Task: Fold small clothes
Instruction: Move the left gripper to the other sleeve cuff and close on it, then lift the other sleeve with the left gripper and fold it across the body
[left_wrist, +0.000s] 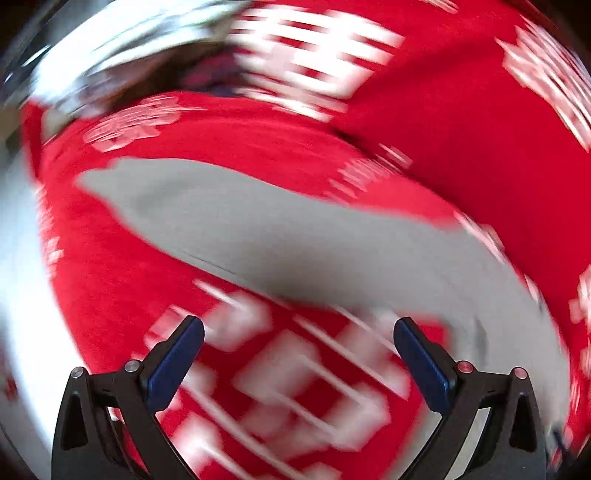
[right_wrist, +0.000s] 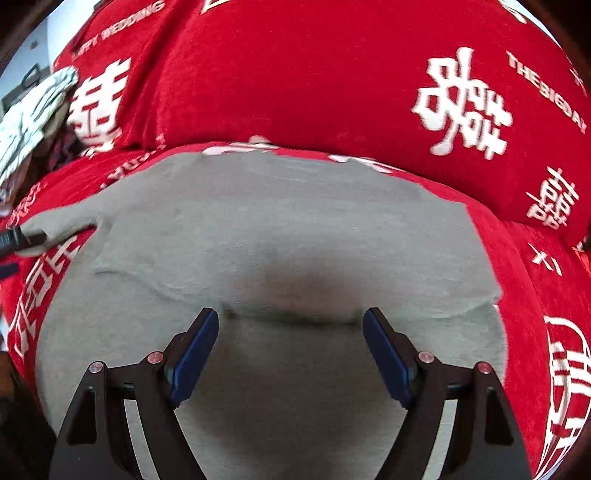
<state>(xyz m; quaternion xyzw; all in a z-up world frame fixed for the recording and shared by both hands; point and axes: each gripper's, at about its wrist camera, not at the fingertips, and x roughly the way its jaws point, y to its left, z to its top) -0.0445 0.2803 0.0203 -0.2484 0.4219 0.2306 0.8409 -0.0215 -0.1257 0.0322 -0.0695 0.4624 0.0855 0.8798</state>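
A grey garment (right_wrist: 277, 229) lies spread on a red cover with white characters (right_wrist: 314, 74). One layer is folded over the part nearest me, and its edge crosses just ahead of my fingertips. My right gripper (right_wrist: 291, 314) hovers over the grey cloth, open, with nothing between its blue pads. A sleeve (right_wrist: 62, 221) sticks out to the left; a dark finger (right_wrist: 14, 238) of the other gripper shows beside its tip. The left wrist view is heavily blurred. There my left gripper (left_wrist: 298, 322) stands open over the red cover (left_wrist: 480, 129), with the grey garment (left_wrist: 295, 236) ahead of it.
A pile of white patterned and dark clothing (right_wrist: 33, 110) lies at the far left on the cover. A red backrest cushion (right_wrist: 369, 92) rises behind the garment. Blurred pale shapes (left_wrist: 110, 48) sit at the upper left of the left wrist view.
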